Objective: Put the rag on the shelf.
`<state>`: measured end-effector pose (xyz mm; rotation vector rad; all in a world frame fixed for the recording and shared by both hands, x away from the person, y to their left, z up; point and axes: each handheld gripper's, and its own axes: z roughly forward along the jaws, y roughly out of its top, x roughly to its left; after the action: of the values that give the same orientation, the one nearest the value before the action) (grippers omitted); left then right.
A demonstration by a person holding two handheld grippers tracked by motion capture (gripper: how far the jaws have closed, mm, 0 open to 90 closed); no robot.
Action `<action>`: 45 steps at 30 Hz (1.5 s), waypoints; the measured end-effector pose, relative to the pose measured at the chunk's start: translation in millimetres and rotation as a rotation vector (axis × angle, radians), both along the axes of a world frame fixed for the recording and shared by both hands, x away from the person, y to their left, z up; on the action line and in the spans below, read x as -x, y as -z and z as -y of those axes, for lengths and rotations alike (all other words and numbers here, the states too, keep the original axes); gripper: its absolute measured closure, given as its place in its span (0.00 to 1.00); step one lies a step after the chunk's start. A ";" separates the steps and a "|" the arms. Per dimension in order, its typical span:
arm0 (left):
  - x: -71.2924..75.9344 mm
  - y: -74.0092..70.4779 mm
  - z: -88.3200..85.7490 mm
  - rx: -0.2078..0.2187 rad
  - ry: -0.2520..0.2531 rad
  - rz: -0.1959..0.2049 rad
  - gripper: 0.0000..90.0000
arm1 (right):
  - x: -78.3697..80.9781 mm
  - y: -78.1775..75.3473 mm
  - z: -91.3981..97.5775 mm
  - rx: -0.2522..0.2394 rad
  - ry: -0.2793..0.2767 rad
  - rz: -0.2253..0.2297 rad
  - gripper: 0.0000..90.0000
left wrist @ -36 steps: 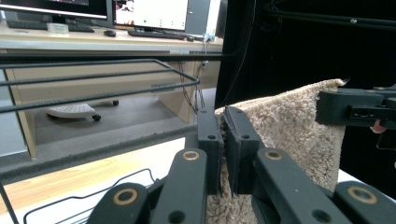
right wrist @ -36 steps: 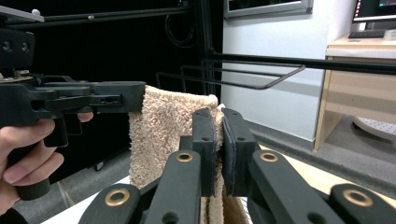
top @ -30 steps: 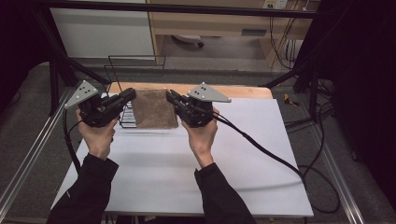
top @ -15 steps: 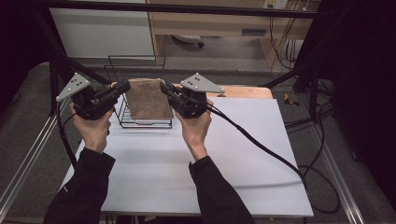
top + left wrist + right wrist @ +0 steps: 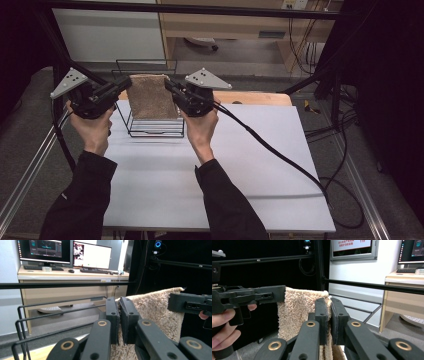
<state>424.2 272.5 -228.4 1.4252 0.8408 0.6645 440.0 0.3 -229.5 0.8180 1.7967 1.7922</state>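
A tan fluffy towel hangs stretched in the air between the two grippers, above a black wire rack. My left gripper is shut on the towel's top left corner. My right gripper is shut on its top right corner. In the left gripper view my jaws pinch the towel's edge, and the right gripper holds the far corner. The right gripper view has my jaws clamped on the towel, with the left gripper at its far corner.
The wire rack stands at the back left of the white table, beside a wooden board. A black cable trails right from the right gripper. A dark frame bar crosses behind, with a desk and monitors beyond.
Both grippers have risen and moved away from me with the towel. It lay low over the rack a second ago and now hangs upright between them.
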 end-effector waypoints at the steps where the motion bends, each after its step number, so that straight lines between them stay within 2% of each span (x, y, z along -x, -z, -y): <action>1: -1.1 -1.0 -0.9 -0.001 -0.003 0.001 0.95 | -1.2 -0.8 -0.9 -0.001 0.000 0.004 0.95; 6: -5.9 -4.6 -3.7 0.011 -0.005 0.007 0.95 | -7.4 -5.9 -5.3 -0.010 0.003 0.007 0.95; 17: -17.1 -18.8 -6.2 0.000 -0.023 0.020 0.95 | -16.7 -19.3 -10.5 -0.018 0.009 0.017 0.95; 34: -32.6 -36.5 -15.0 0.008 -0.036 0.022 0.95 | -31.0 -36.5 -21.2 -0.023 0.016 0.031 0.95; 45: -41.4 -47.8 -19.2 -0.009 -0.056 0.029 0.94 | -40.8 -45.5 -28.4 -0.025 0.019 0.033 0.95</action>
<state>465.6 291.7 -180.6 1.4006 0.8587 0.7307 480.8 28.7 -184.0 0.8078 1.7435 1.8092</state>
